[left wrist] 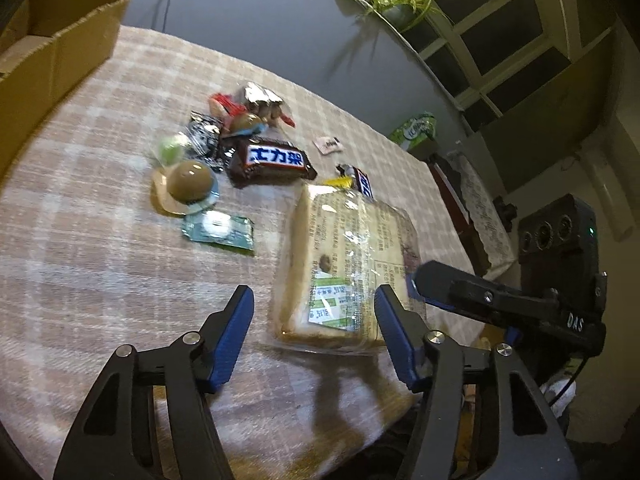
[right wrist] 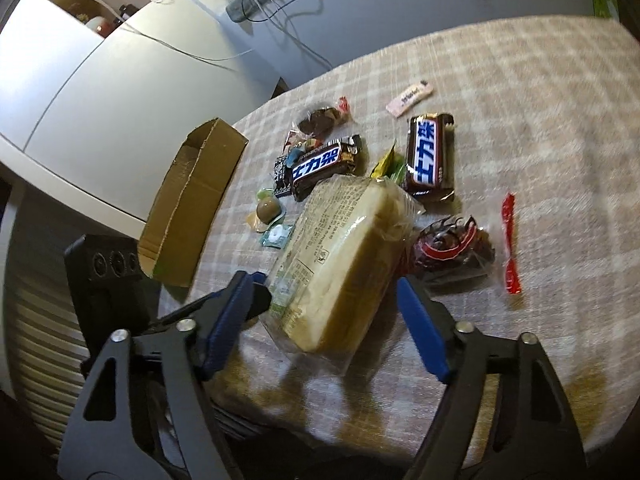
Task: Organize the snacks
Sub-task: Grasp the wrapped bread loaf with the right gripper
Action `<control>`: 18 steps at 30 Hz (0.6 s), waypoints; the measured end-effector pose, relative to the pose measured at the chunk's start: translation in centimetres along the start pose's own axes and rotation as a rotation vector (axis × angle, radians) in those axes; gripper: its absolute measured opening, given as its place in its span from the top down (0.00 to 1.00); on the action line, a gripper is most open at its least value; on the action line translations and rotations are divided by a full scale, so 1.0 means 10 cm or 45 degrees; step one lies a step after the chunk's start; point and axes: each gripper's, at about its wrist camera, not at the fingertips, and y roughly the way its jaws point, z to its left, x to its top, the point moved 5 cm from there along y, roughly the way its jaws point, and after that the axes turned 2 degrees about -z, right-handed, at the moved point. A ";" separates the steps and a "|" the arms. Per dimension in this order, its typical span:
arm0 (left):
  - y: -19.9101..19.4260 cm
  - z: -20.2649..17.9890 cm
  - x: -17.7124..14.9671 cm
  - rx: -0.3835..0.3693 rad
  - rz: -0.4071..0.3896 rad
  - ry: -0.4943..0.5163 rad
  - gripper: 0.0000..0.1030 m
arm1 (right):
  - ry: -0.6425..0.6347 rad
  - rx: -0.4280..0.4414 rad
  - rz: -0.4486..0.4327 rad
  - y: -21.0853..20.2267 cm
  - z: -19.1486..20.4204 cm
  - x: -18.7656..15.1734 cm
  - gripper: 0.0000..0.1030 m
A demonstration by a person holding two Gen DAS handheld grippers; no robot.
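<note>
Two grippers stand released, holding nothing: left gripper and right gripper each straddle the wrapped bread loaf near the table's near edge. Its far end hides a yellow packet; cardboard box sits at the left edge, small blurred candies centrally.

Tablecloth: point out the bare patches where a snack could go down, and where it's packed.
Bare tablecloth lies between the cardboard box and the candy cluster, and beyond the red wrapper toward the far edge. It is crowded around the bread loaf, with the two Snickers bars and small candies close around it.
</note>
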 end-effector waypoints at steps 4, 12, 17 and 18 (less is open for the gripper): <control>0.07 -0.03 -0.02 -0.028 0.036 0.002 0.41 | 0.036 0.014 0.022 0.05 -0.04 0.02 0.39; 0.11 -0.10 -0.03 -0.024 0.033 0.057 0.47 | 0.052 0.014 0.060 0.14 -0.09 0.04 0.52; 0.09 -0.17 -0.05 0.019 0.011 0.121 0.47 | 0.019 -0.006 0.066 0.15 -0.05 0.04 0.52; 0.08 -0.18 -0.06 0.030 0.004 0.132 0.48 | 0.013 -0.008 0.067 0.15 -0.04 0.03 0.52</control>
